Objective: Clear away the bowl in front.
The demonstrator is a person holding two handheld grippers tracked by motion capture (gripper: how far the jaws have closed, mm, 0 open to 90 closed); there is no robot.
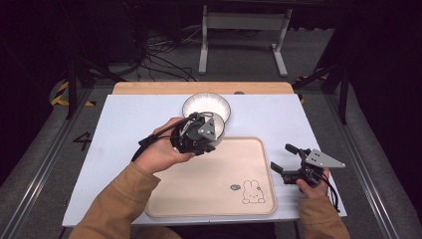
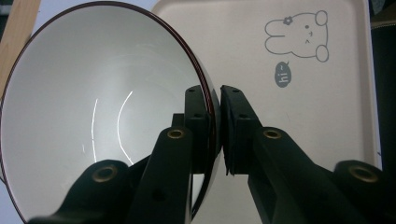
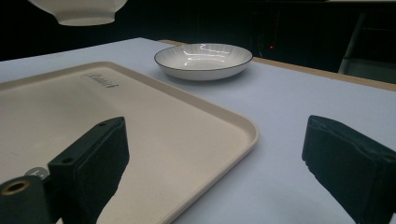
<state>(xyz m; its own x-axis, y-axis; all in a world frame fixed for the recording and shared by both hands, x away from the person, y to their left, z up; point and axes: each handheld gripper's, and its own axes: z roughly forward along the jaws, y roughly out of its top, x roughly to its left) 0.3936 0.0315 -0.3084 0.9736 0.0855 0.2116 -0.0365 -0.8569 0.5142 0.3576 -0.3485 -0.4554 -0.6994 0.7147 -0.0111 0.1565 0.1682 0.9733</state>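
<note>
Left gripper clamped on bowl rim, held above tray far edge; right gripper apart. Next, probably: lower bowl onto tray.

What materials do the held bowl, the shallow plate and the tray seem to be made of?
Bowl: likely glazed ceramic, glossy white with sharp light streaks and a dark rim line.
Shallow plate: likely the same, shiny, ribbed inside, dark-edged.
Tray: probably matte beige plastic or melamine, with a printed rabbit.
</note>
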